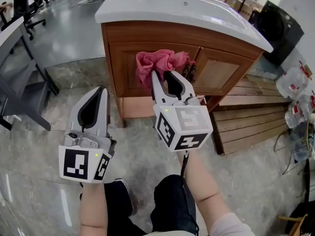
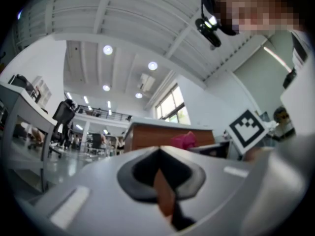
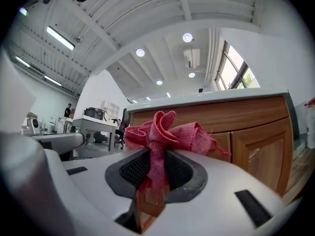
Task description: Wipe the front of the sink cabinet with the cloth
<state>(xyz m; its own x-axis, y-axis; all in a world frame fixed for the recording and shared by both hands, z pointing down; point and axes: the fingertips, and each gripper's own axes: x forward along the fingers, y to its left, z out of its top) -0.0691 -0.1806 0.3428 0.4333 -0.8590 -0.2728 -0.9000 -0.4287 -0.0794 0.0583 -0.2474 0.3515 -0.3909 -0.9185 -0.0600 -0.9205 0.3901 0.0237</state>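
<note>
Left gripper fingers together, empty; right gripper fingers pinch crumpled pink cloth before wooden sink cabinet.

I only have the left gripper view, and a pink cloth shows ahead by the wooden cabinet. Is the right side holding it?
Observer: Yes. The right tongs are shut on the cloth, with a fold pinched between the jaws.
Operator: Which part of the cabinet is it facing?
Observer: In the head view the bunch overlaps the cabinet front near the seam between its two doors. I cannot tell whether it touches.
Operator: And where does my left side sit?
Observer: The left tongs are shut and empty. They sit lower and to the left of the right ones, over the floor and apart from the cabinet.
</note>
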